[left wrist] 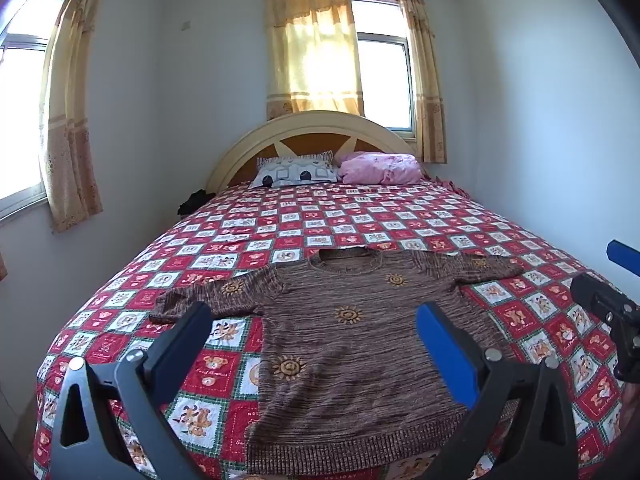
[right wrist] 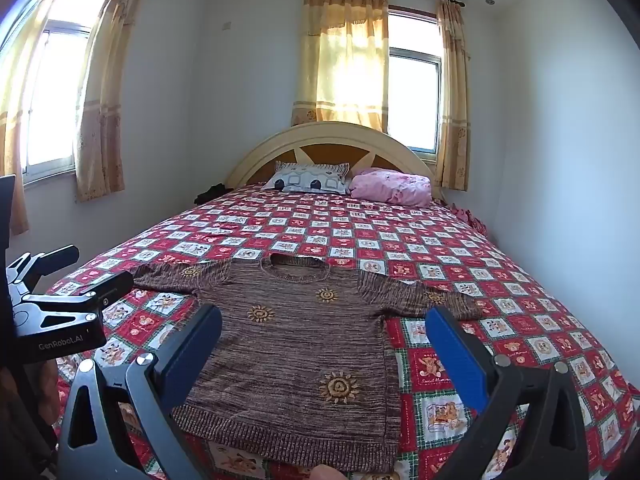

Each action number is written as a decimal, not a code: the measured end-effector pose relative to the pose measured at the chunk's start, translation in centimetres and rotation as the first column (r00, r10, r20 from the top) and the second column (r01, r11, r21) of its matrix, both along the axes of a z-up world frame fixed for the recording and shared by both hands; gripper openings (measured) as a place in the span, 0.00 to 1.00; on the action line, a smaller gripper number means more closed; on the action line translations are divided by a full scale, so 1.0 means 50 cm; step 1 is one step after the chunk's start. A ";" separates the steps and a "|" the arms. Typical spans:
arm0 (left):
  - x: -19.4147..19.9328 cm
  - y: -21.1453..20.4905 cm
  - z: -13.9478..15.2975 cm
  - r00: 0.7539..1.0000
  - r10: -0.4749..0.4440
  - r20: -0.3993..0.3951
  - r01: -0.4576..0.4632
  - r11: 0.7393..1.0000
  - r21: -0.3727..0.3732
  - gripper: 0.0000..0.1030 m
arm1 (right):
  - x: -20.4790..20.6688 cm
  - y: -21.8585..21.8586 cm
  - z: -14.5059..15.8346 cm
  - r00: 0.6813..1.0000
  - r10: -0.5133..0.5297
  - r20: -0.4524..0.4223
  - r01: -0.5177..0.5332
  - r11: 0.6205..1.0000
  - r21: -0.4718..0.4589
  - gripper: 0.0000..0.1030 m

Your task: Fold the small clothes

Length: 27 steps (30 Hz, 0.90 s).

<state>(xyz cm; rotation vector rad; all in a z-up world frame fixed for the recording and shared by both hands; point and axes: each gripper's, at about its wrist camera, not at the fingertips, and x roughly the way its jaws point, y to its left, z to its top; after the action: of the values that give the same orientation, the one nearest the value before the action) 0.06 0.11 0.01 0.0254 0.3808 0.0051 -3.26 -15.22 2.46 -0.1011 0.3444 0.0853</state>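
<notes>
Blue pads line the fingers of both tools, and each pair stands spread wide with nothing between them. The left gripper (left wrist: 312, 332) hangs above the near end of the bed, tilted a little downward, its left finger over the sweater's left sleeve end and its right finger (left wrist: 444, 344) over the body of the garment; neither appears to touch the knit. The right gripper (right wrist: 324, 338) is held the same way beside it, its left finger over the sweater's body and its right finger (right wrist: 456, 356) over the quilt just past the garment's side edge.

The brown knit sweater (left wrist: 352, 336) lies flat and face up on the near half of the bed, hem toward the cameras, round neckline away, both sleeves stretched out sideways. Orange sun motifs dot its front.

Under it is a red and white patchwork bedspread (left wrist: 360, 216) with teddy bear squares, covering the whole mattress. At the far end rest a white patterned pillow (left wrist: 296, 172) and a pink pillow (left wrist: 380, 168), side by side against an arched cream headboard (left wrist: 312, 128). Behind that, yellow curtains (left wrist: 312, 48) hang at a bright window.
</notes>
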 end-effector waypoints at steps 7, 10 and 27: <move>-0.014 -0.005 0.002 1.000 -0.009 0.022 0.008 1.000 0.017 1.00 | 0.002 -0.002 -0.003 1.000 -0.005 -0.007 0.005 1.000 -0.001 0.99; -0.006 -0.006 0.003 1.000 -0.005 0.010 0.005 1.000 0.017 1.00 | -0.003 0.000 -0.010 1.000 -0.009 -0.007 0.009 1.000 0.000 0.99; -0.004 -0.002 0.002 1.000 -0.002 0.009 0.002 1.000 0.017 1.00 | 0.010 0.002 -0.016 0.999 -0.012 -0.030 0.012 1.000 -0.009 0.99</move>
<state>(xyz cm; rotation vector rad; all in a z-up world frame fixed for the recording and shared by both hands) -0.16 -0.01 0.12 0.0424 0.3721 0.0066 -2.74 -15.14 1.63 -0.1068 0.3754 0.0734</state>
